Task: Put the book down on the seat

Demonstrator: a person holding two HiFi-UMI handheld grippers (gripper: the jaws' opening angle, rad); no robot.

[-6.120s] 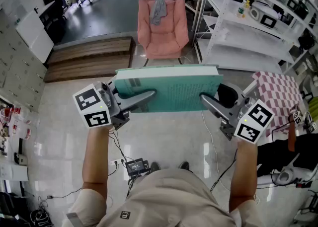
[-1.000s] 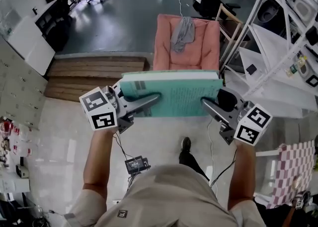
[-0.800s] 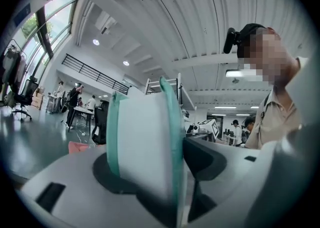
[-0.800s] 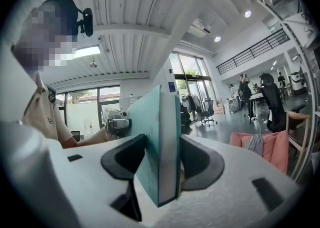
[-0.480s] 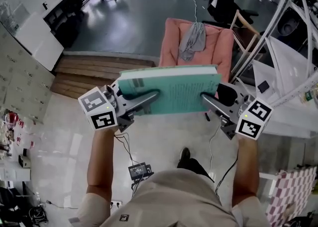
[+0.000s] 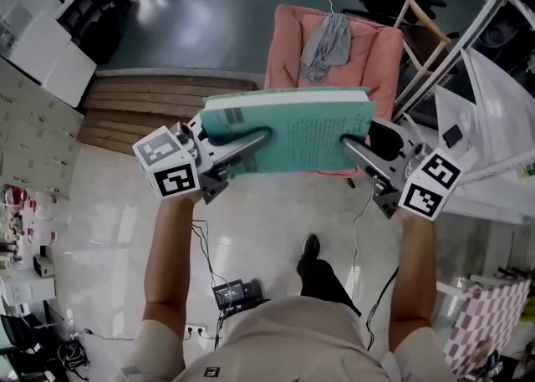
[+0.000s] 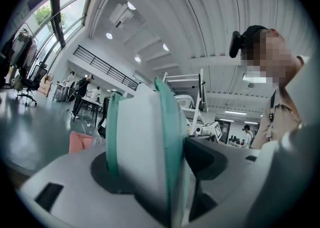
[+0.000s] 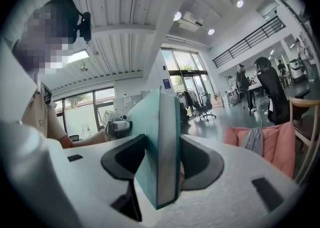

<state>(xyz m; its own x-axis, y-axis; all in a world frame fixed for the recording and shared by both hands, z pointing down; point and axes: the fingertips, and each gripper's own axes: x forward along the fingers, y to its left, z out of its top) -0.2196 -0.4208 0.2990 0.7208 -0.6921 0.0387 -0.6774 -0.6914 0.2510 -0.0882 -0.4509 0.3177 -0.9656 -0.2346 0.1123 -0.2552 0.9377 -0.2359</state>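
Note:
A thick teal-covered book is held level between both grippers, above the floor and in front of the pink armchair. My left gripper grips its left edge and my right gripper its right edge. In the left gripper view the book stands between the jaws with the pads against its covers, while those jaws are opening slightly. In the right gripper view the book is clamped the same way. A grey cloth hangs over the chair's back; the book hides the seat's front.
A wooden step platform lies left of the armchair. White shelving and a wooden chair stand to the right. Cables and a small black box lie on the tiled floor beside the person's shoe.
The person has walked toward the pink armchair, which now sits closer and partly behind the book. Both grippers keep hold of the book in the same way.

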